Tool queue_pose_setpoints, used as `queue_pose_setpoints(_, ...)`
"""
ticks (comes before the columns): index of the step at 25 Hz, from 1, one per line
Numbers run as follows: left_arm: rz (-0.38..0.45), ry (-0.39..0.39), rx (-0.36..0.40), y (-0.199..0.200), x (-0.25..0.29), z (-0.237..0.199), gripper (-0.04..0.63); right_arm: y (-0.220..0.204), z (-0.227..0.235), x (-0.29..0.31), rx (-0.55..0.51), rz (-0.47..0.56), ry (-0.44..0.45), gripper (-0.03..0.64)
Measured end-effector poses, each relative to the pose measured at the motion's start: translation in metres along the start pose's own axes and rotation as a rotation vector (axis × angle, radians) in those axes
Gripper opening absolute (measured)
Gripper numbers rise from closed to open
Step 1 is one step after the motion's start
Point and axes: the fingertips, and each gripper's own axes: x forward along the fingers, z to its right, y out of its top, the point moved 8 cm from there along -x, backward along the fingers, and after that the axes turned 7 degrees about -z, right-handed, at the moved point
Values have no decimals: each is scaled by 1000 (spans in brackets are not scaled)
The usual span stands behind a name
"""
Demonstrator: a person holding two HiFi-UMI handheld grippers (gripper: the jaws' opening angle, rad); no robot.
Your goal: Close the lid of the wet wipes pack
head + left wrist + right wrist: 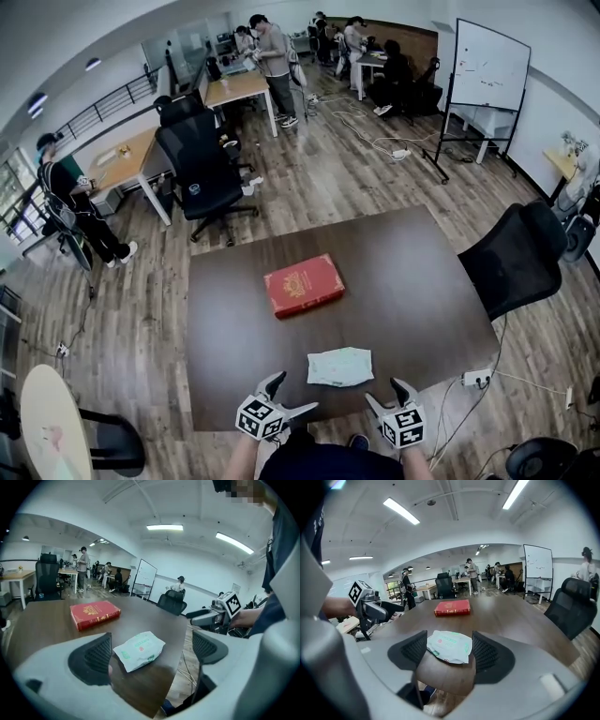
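Judging the risks first, we see the pack (339,367) lying flat on the table (422,281), close to its near edge. The left gripper (292,392) and right gripper (384,392) hover at that edge, one on each side of the pack and clear of it. The left jaws stand wide and the right ones moderately apart. Neither holds anything (the pack only looks framed between them in the gripper views, since it lies ahead on the table).

The pack is soft and light, so a sideways nudge from a jaw would probably slide it, perhaps over the near edge, and a hard press could crumple it. A press that lands off the lid would do nothing for it.

No flap stands up in any view, so the lid seems to lie flat. We cannot tell whether it is sealed or only resting down.

The pack is the only container here, and its contents are hidden from us. The book (304,285) lies well beyond it, out of the way.
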Motion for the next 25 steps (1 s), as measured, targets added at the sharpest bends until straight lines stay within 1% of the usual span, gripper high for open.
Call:
queue_pose_setpoints(2,10,0,7,3,-4,3,532,2,-1,-1,-17,5,8,316)
queue_pose_setpoints(5,45,-5,-17,6,-11,9,532,5,-3,-3,-27,6,27,316)
queue_pose_setpoints(6,41,1,-8,7,-12,12,532,6,-3,-4,-28,7,32,316)
queue_pose_setpoints(9,11,30,64,9,-17,19,532,10,-6,-6,-38,12,40,316)
queue_pose_setpoints(12,34,24,48,11,-21,19,532,13,-7,-6,-49,16,45,316)
queue_pose_setpoints(19,31,32,43,9,-25,19,532,14,-9,-7,-79,12,69,316)
queue_pose_setpoints(25,31,19,38,10,-24,23,532,13,-7,-11,-77,0,72,316)
